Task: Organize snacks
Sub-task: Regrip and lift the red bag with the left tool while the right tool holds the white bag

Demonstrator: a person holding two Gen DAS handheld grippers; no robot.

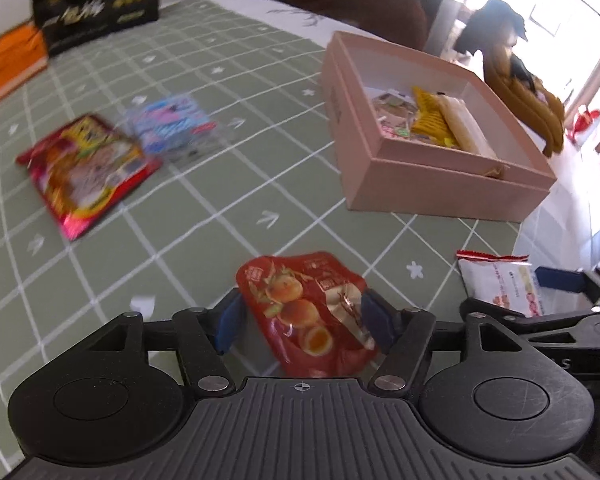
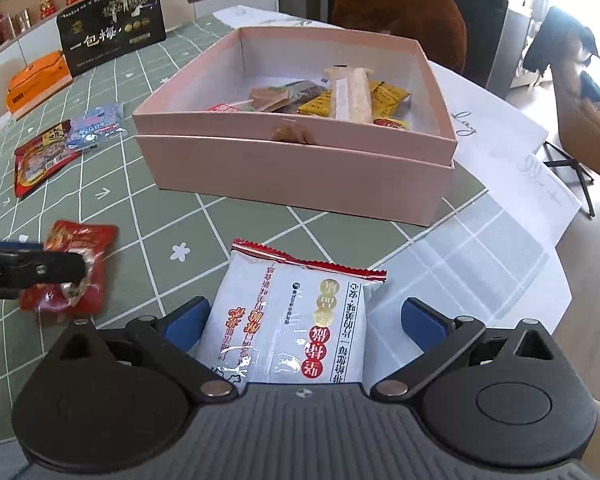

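A red egg-snack packet (image 1: 300,308) lies on the green checked tablecloth (image 1: 220,208) between the blue pads of my left gripper (image 1: 302,322), whose jaws stand wide and do not squeeze it. The right wrist view shows the same packet (image 2: 80,240) under a left fingertip (image 2: 60,268). A white packet with a red top (image 2: 284,320) lies near the table's edge inside my right gripper (image 2: 306,320). That gripper is open, with a gap at its right pad. The pink box (image 2: 296,168) stands beyond and holds several snacks.
A red spicy-snack packet (image 1: 88,172) and a blue packet (image 1: 172,124) lie at the left. A black box (image 2: 112,40) and an orange box (image 2: 36,84) stand at the far left. White paper (image 2: 500,140) lies right of the pink box, and a brown chair (image 2: 404,12) stands behind it.
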